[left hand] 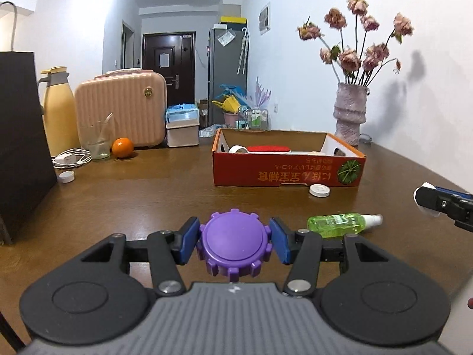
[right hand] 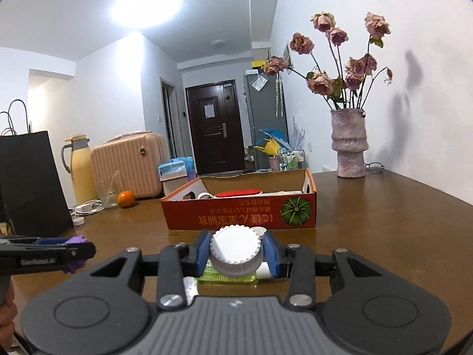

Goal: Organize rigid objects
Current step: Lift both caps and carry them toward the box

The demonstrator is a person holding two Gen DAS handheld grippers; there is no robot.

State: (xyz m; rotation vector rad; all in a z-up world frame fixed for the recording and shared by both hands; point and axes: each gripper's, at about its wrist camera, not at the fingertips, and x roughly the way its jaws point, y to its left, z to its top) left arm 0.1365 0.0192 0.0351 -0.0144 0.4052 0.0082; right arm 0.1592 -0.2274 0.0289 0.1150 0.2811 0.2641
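Brown wooden table [left hand: 147, 195] spans both wrist views, with a white wall at its far side and a dark door down the hallway beyond.

Ahead of both tools, an open red cardboard box [left hand: 288, 174] sits on the table. It holds a red flat item [left hand: 267, 148] and a roll of white tape [left hand: 238, 148]; other contents cannot be identified. Beyond the box, toward the wall, stands a pink vase [left hand: 350, 112] of dried roses. Ahead-left of the left gripper stand a pink suitcase [left hand: 121, 109], a yellow thermos [left hand: 57, 112], a glass [left hand: 96, 140] and an orange [left hand: 122, 147].

Left gripper [left hand: 235, 244]: both blue pads are pressed against the toothed sides of 1 purple cap [left hand: 235, 242], which is clamped between the fingers, top face up. Just to the right of this gripper, a green spray bottle [left hand: 340, 224] lies on its side on the table.

Right gripper [right hand: 236, 254]: both blue pads are pressed against the ribbed sides of 1 white cap [right hand: 235, 251], clamped between the fingers. The green spray bottle lies directly beneath this gripper. 1 small white lid [left hand: 319, 190] rests on the table ahead of it, just in front of the box wall.

1 more small white cap [left hand: 66, 176] lies far left of the left gripper, beside a white charger cable [left hand: 72, 158].
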